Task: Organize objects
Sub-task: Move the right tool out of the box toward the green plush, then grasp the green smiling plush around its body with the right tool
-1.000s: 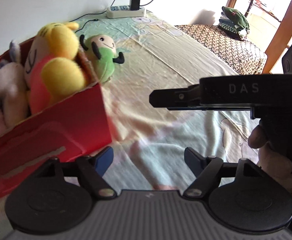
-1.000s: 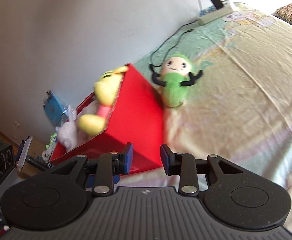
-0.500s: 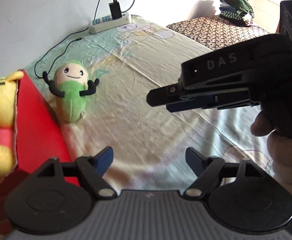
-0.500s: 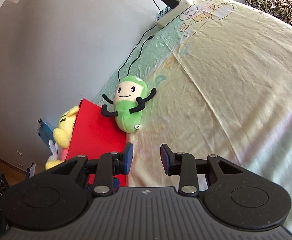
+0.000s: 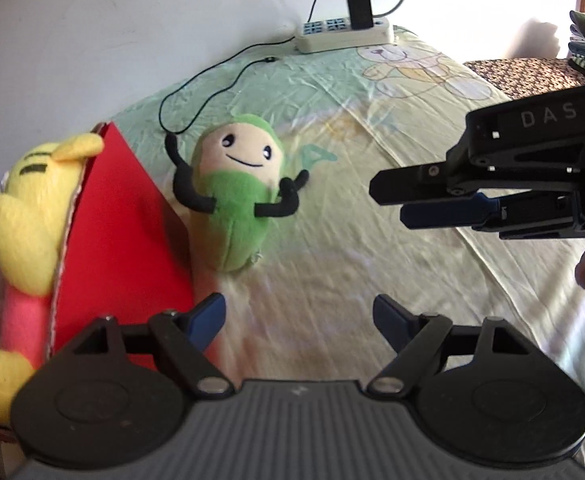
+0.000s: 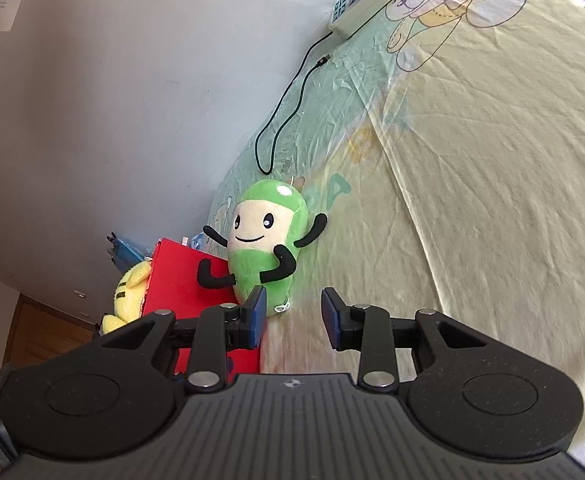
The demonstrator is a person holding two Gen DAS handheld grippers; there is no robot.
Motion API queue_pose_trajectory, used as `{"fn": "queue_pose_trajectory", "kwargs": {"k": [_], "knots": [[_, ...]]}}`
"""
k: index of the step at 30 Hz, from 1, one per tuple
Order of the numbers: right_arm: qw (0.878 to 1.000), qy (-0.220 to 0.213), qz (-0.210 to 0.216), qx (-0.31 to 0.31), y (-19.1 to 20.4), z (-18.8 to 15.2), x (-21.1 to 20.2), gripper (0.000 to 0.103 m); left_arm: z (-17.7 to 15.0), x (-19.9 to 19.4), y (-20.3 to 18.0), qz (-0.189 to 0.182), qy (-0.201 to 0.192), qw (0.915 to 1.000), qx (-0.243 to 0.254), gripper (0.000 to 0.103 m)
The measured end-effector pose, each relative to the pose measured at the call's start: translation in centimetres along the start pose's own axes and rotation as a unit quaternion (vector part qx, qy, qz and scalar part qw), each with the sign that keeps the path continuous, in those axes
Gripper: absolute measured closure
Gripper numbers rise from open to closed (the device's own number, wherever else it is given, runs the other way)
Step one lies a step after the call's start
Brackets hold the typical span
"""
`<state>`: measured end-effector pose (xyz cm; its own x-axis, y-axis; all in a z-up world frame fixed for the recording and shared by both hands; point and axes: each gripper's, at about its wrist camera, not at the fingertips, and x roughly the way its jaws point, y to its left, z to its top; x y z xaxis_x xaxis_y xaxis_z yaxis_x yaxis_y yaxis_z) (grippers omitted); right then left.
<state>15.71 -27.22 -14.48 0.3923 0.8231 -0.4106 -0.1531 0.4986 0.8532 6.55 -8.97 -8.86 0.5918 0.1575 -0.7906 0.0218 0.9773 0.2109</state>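
Left wrist view: left tool (image 5: 298,314), released, angles down toward green plush (image 5: 238,200); right tool (image 5: 388,204) empty, narrowly parted, reaches leftward.

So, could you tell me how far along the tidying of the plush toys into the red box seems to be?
Done: a yellow plush already sits in the red box. In hand: nothing; the left gripper and right gripper are both open and empty, pointed toward the green plush. Left: that plush lies on the sheet beside the box, ungrasped.
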Motion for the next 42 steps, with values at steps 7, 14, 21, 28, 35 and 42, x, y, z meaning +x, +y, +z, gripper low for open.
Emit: {"fn": "queue_pose_trajectory", "kwargs": {"k": [7,14,21,28,35,42], "knots": [[0.999,0.027,0.029,0.005,0.0,1.8,3.2,0.069,1.4,1.4,0.2,0.038,-0.021,0.9990,0.007,0.020],[0.998,0.051,0.035,0.006,-0.2,2.7,6.5,0.069,2.5,2.9,0.3,0.058,-0.024,0.9979,0.015,0.020],[0.997,0.066,0.040,0.001,-0.3,3.0,8.4,0.074,2.9,4.0,0.5,0.062,-0.011,0.9979,0.013,0.026],[0.997,0.052,0.056,0.005,-0.8,3.2,7.1,0.102,2.9,3.7,0.5,0.042,-0.014,0.9990,0.006,0.018],[0.997,0.059,0.040,0.018,-1.5,3.0,7.4,0.074,2.3,3.7,0.3,0.041,-0.010,0.9989,0.020,0.017],[0.996,0.071,0.051,-0.021,-0.1,2.6,8.8,0.078,2.4,4.2,0.5,0.043,-0.009,0.9988,0.022,0.021]]}}
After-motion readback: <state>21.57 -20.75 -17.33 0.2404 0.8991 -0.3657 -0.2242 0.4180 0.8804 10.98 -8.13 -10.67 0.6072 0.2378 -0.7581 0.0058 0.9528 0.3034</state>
